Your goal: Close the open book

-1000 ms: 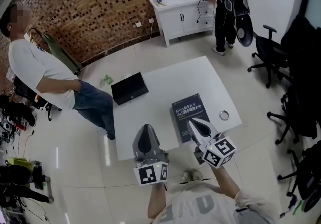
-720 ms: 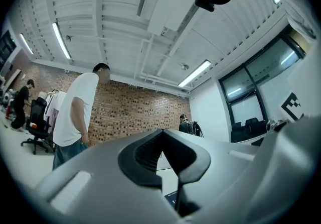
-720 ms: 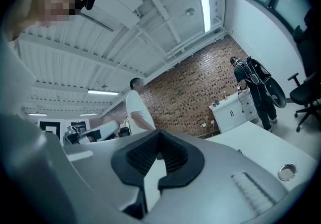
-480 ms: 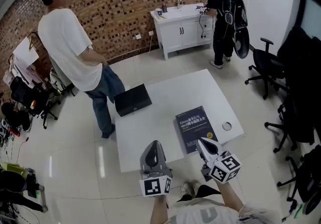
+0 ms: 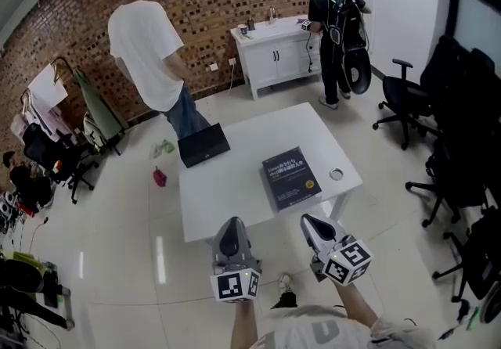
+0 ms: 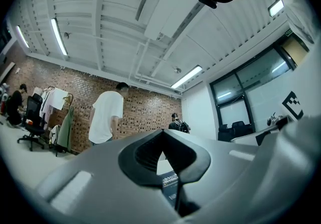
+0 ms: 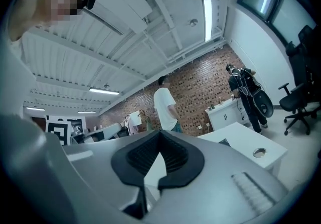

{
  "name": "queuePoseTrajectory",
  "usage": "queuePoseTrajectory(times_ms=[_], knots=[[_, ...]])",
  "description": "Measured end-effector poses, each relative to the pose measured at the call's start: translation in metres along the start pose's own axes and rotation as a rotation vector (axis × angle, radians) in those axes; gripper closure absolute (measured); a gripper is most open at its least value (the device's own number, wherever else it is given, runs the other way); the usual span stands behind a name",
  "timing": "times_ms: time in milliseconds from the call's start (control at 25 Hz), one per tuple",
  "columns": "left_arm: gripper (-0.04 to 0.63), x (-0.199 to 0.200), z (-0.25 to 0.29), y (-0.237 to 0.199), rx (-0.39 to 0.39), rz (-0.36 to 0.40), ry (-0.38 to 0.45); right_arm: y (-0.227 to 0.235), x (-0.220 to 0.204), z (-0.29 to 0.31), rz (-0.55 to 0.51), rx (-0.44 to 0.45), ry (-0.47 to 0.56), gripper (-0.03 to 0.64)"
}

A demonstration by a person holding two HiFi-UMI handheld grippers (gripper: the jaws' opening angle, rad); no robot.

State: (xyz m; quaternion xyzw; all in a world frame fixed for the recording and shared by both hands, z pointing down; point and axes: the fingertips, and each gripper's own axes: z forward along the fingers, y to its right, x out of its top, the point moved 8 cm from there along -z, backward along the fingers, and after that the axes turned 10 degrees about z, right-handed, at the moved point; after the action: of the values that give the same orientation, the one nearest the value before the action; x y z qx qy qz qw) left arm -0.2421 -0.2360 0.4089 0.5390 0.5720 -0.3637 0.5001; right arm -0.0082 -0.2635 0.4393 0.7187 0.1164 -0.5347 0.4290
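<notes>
A dark-covered book (image 5: 291,178) lies closed and flat on the white table (image 5: 235,183), near its front right part. My left gripper (image 5: 229,224) hangs in front of the table's near edge, left of the book, shut with nothing in it. My right gripper (image 5: 308,221) is just off the same edge below the book, also shut and empty. In the left gripper view a strip of the book (image 6: 169,182) shows through the notch above the closed left gripper (image 6: 178,194). In the right gripper view the right gripper (image 7: 150,180) points at the table top (image 7: 235,140).
A closed black laptop (image 5: 203,144) lies at the table's far left corner and a small round ring (image 5: 336,174) near its right edge. A person in a white T-shirt (image 5: 150,42) stands behind the table, another (image 5: 335,19) at a white cabinet (image 5: 270,48). Office chairs (image 5: 403,101) are at the right.
Both grippers have drawn back from over the table to just off its near edge. The book has stayed closed. The person in white has walked from the left to behind the table.
</notes>
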Motion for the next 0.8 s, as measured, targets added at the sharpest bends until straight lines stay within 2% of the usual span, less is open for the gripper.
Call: queuePoseTrajectory(times_ms=[160, 400, 600, 800], knots=[[0.581, 0.017, -0.089, 0.057, -0.011, -0.036, -0.011, -0.023, -0.03, -0.107, 0.004, -0.016, 0.005, 0.614], [0.581, 0.046, -0.242, 0.137, 0.008, -0.057, -0.091, -0.053, -0.085, -0.258, 0.033, -0.109, -0.092, 0.623], [0.581, 0.08, -0.32, 0.152, 0.047, -0.049, -0.087, -0.113, -0.082, -0.315, -0.017, -0.031, -0.124, 0.623], [0.581, 0.099, -0.369, 0.163, 0.021, -0.077, -0.08, -0.169, -0.081, -0.346, -0.019, 0.06, -0.09, 0.621]])
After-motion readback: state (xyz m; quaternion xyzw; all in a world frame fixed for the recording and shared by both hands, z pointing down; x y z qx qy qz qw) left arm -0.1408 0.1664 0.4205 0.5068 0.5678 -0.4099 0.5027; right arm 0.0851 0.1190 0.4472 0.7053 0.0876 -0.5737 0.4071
